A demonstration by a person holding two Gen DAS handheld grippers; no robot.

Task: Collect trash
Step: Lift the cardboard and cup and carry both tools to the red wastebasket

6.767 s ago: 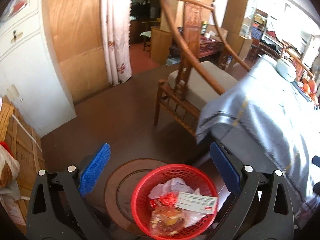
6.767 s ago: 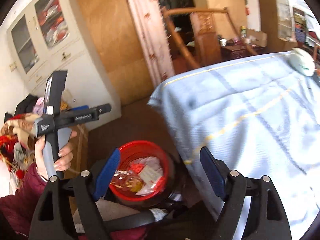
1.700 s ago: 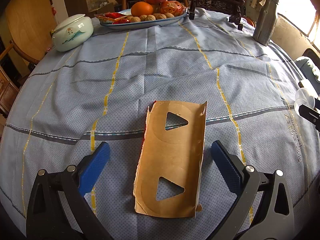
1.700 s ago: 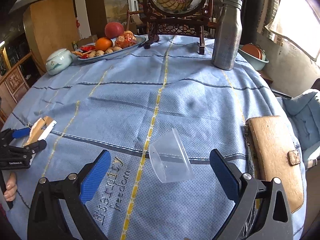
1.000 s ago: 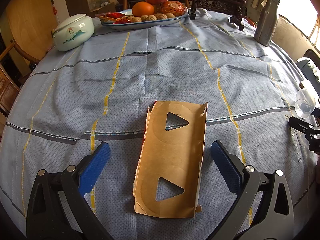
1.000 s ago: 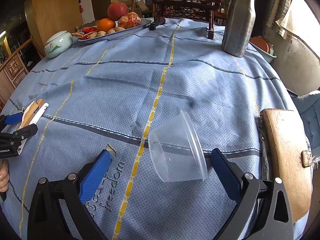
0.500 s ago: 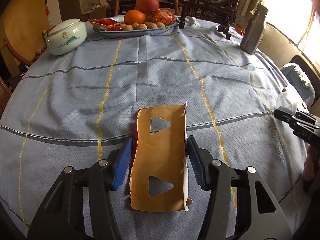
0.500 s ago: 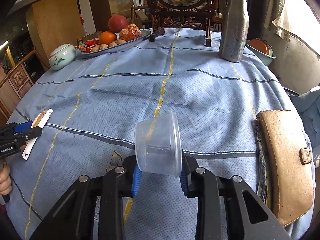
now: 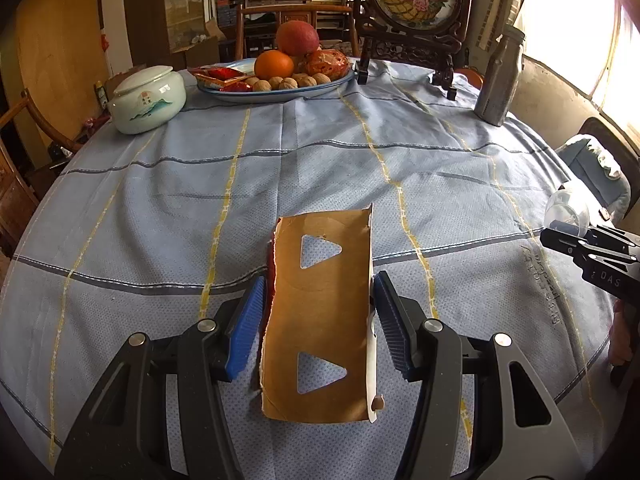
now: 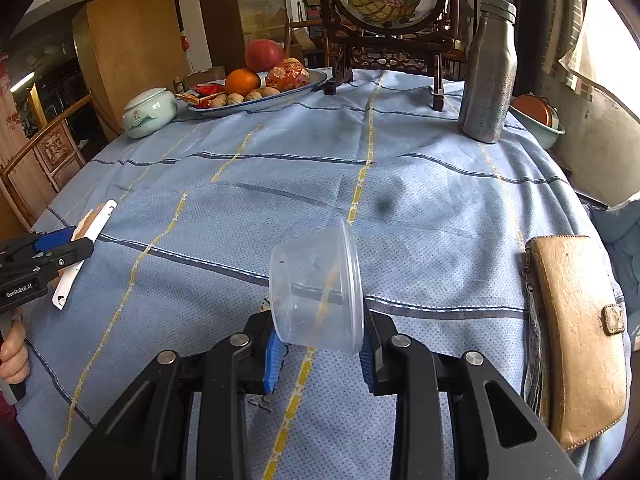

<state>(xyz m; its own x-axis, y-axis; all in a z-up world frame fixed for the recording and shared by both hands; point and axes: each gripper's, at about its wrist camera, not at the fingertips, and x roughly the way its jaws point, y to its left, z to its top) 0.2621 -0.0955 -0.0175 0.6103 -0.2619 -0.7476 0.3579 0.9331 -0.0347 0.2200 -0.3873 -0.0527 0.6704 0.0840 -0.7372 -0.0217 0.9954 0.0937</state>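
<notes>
Left wrist view: the left hand-held gripper [image 9: 318, 320] clamps the cardboard [image 9: 320, 312] by its edges, seemingly just off the table [image 9: 160, 200] — lift it level.

Right wrist view: the right hand-held gripper [image 10: 318, 350] pinches the cup [image 10: 316, 286] above the table — squeeze gently, it flexes.

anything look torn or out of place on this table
Yes. The brown cardboard piece gripped by the left gripper has a ragged torn left edge and two triangular cut-outs. The clear plastic cup in the right gripper is empty and tipped sideways. Both look like trash.
</notes>
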